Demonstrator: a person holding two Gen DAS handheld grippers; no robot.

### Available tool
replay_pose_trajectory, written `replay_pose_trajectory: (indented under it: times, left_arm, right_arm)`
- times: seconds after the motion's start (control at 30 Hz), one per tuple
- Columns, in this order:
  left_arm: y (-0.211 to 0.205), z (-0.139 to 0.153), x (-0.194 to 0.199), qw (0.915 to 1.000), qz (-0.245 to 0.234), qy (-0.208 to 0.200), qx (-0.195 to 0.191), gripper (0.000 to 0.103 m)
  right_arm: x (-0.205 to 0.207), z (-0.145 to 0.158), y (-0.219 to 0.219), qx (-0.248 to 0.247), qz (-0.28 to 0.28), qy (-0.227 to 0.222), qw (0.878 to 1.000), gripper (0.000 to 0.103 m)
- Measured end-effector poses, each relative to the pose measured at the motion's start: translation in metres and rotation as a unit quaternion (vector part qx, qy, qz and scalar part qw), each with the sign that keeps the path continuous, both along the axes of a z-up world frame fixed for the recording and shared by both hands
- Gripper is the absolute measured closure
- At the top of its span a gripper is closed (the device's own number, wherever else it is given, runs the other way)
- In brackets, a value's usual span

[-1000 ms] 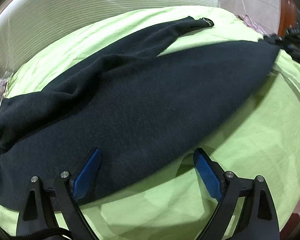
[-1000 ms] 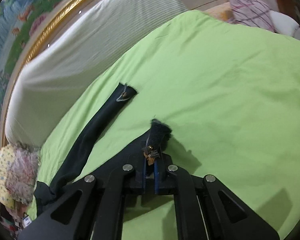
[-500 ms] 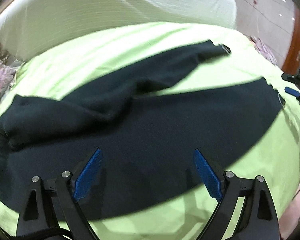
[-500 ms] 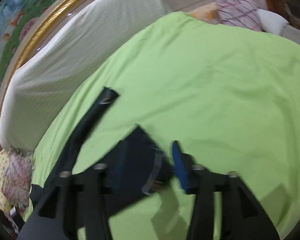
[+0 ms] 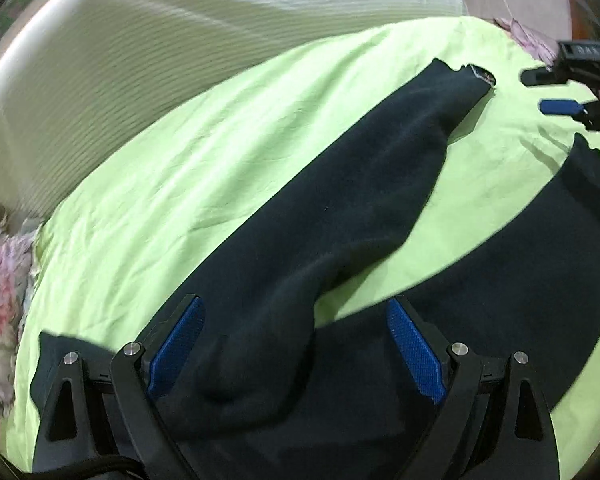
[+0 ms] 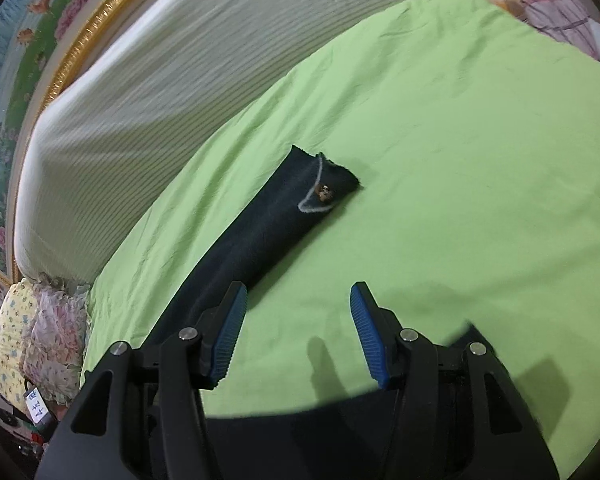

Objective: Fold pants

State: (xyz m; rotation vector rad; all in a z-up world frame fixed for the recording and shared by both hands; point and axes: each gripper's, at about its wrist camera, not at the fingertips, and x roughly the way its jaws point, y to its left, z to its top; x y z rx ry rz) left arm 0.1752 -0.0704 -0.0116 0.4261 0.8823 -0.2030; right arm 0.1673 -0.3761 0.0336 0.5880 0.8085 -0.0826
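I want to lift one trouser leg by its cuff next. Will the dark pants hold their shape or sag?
Probably sag: the dark pants lie limp, bunched where the legs meet. The fleecy-looking cloth should grip well. The far cuff would likely trail.

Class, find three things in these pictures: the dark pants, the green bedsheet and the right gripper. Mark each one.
dark pants (image 5: 380,208): left wrist view, middle of the far leg.
green bedsheet (image 6: 480,152): right wrist view, bare stretch right of the cuff.
right gripper (image 6: 296,332): right wrist view, midway between its open blue fingertips.

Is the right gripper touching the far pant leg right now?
Apart. The right wrist view shows the right gripper open over bare green sheet, with the far pant leg lying left of its jaws.
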Motion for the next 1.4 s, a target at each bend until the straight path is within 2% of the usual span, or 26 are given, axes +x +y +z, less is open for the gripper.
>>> replay_pose_trajectory:
  times: [0.2, 0.23, 0.3, 0.33, 0.37, 0.4, 0.5, 0.6, 0.83, 1.07, 1.23, 1.3, 1.4]
  left_arm:
    - [-0.014, -0.018, 0.029, 0.9997, -0.02, 0.013, 0.007, 0.01]
    - [-0.014, -0.021, 0.033, 0.9997, -0.02, 0.012, 0.007, 0.014]
    - [-0.014, -0.026, 0.041, 0.9997, -0.015, 0.013, 0.012, 0.032]
    - [-0.013, -0.029, 0.047, 0.9996, -0.011, 0.02, 0.015, 0.049]
    - [-0.012, -0.031, 0.049, 0.9996, -0.008, 0.022, 0.015, 0.073]
    - [-0.008, -0.031, 0.053, 0.9995, -0.007, 0.031, 0.007, 0.083]
    - [-0.004, -0.028, 0.062, 0.9988, -0.012, 0.041, -0.023, 0.096]
    - [0.003, -0.018, 0.061, 0.9982, -0.015, 0.04, -0.042, 0.098]
    - [0.025, 0.026, 0.037, 0.995, -0.034, 0.009, -0.093, 0.099]
    - [0.037, 0.036, -0.006, 0.9898, -0.045, 0.018, -0.134, 0.099]
    - [0.033, 0.028, -0.044, 0.9892, -0.065, 0.007, -0.131, 0.099]
    - [0.028, 0.024, -0.048, 0.9892, -0.067, 0.015, -0.129, 0.098]
    - [0.02, 0.012, -0.051, 0.9902, -0.069, 0.031, -0.117, 0.098]
  right_arm:
    - [0.038, -0.016, -0.014, 0.028, -0.012, 0.021, 0.999, 0.048]
    - [0.044, -0.019, -0.017, 0.033, -0.014, 0.025, 0.999, 0.048]
    - [0.053, -0.024, -0.021, 0.038, -0.02, 0.025, 0.999, 0.049]
    - [0.054, -0.024, -0.021, 0.037, -0.022, 0.021, 0.999, 0.052]
    - [0.056, -0.022, -0.021, 0.031, -0.023, 0.016, 0.999, 0.07]
    - [0.055, -0.02, -0.022, 0.028, -0.024, 0.015, 0.999, 0.085]
    - [0.042, -0.009, -0.023, 0.027, -0.029, -0.008, 0.999, 0.096]
    - [0.025, 0.006, -0.022, 0.03, -0.024, -0.029, 0.999, 0.097]
    - [-0.028, 0.049, -0.018, 0.039, -0.012, -0.065, 0.997, 0.097]
    - [-0.085, 0.078, -0.017, 0.03, -0.018, -0.076, 0.997, 0.097]
    - [-0.122, 0.067, -0.011, 0.018, -0.034, -0.054, 0.998, 0.097]
    - [-0.134, 0.05, -0.014, 0.006, -0.046, -0.03, 0.998, 0.097]
    - [-0.142, 0.024, -0.023, 0.016, -0.069, 0.001, 0.998, 0.097]
